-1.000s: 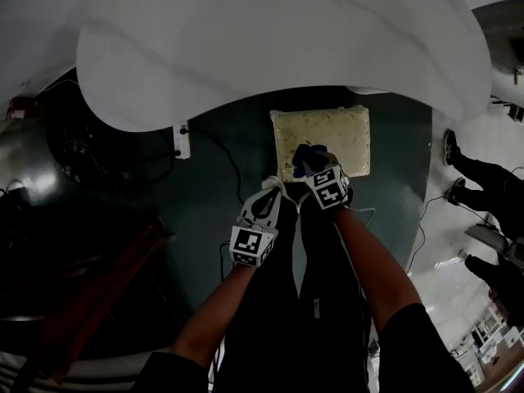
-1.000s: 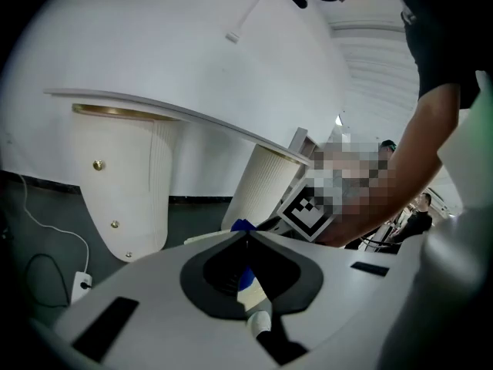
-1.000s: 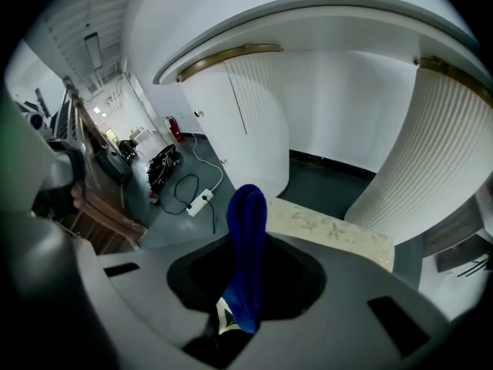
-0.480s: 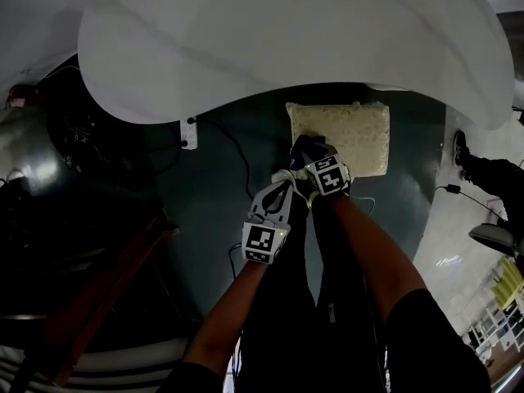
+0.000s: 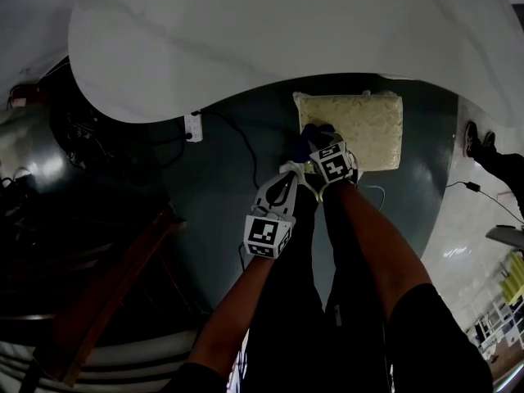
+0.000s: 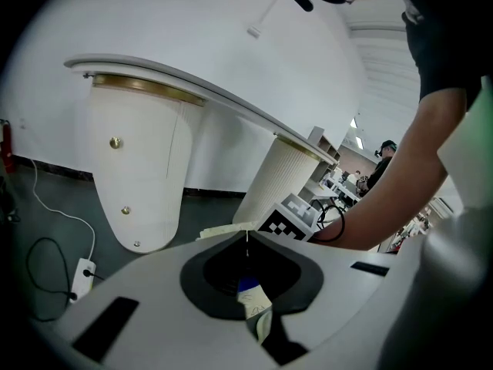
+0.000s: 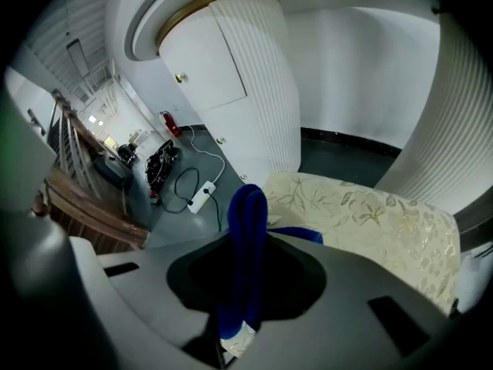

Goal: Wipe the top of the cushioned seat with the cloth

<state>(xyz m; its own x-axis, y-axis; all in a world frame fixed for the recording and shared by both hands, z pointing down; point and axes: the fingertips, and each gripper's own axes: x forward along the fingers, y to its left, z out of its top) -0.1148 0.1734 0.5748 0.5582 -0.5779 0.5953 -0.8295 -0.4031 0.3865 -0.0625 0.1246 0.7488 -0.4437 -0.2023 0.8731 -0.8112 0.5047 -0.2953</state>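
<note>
1. Step in hand, as I judge it: the wipe is starting at the near-left corner. The right gripper [image 7: 250, 241] pinches the folded blue cloth [image 7: 248, 199], which sticks up past the fingertips.
2. The seat [image 7: 362, 214] lies just beyond and below those fingertips, with most of its top further out.
3. The left gripper [image 6: 246, 236] has its fingers pressed together on nothing. It sits just beside the right gripper, short of the seat.
4. Next move: press the cloth down flat and sweep it away from the fingertips across the top.
5. Hard to tell:
   - Cloth-to-seat contact is unclear because the head view is dark.
   - The right gripper's body hides the seat's near edge.
   - A small blue-cream bit behind the left fingers can't be identified.
</note>
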